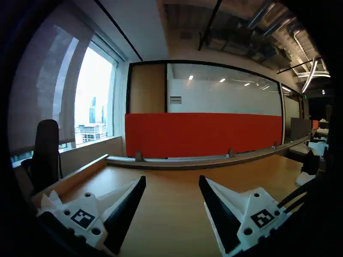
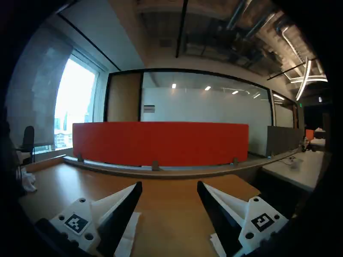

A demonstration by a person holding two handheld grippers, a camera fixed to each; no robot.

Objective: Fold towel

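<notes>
In the left gripper view my left gripper (image 1: 172,182) is open above the bare wooden desk (image 1: 171,205), with nothing between its fingers. My right gripper (image 2: 169,186) is open in the right gripper view, also held over the desk (image 2: 171,201). White cloth, likely the towel (image 2: 127,233), peeks out low beside the right gripper's left finger. Another white corner (image 2: 216,243) lies by its right finger. Most of the towel is hidden below the fingers.
An orange divider panel (image 1: 201,133) stands along the desk's far edge, with a glass wall behind it. A black office chair (image 1: 45,154) sits at the left by the window. A neighbouring white desk (image 2: 296,169) with small items lies to the right.
</notes>
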